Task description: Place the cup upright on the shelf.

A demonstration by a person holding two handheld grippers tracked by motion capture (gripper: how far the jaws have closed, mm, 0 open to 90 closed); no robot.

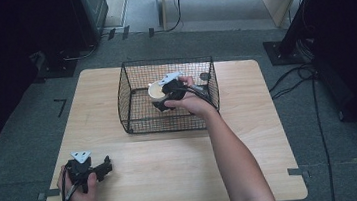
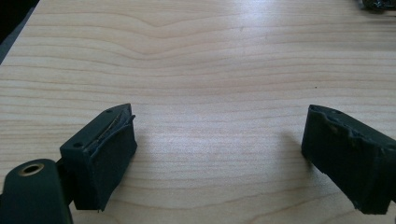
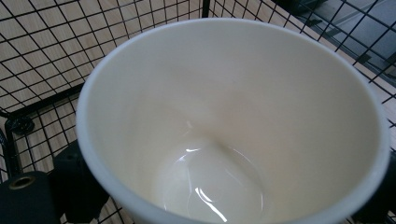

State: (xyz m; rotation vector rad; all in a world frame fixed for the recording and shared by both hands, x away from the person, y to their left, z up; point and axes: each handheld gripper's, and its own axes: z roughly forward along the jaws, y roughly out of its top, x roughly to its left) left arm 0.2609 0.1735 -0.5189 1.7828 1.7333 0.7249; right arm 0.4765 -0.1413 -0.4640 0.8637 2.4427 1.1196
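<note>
**Cup held inside the wire basket**

While my right gripper [image 1: 162, 98] clamps the cream cup [image 1: 156, 90] across its walls, the cup sits inside the black wire basket [image 1: 138, 120], mouth up, its long axis near upright. Its inside is smooth, glossy and empty; the basket is a thin square mesh. My left gripper [image 1: 104, 167] rests wide open on the pale wooden table [image 1: 249, 123], well apart.

Your right gripper [image 1: 162, 101] inside wire basket [image 1: 129, 80], clamped on cup [image 1: 155, 90]. Basket on table [image 1: 251, 138], toward far middle. Your left gripper [image 1: 104, 167] on near left corner, well apart from basket.
</note>
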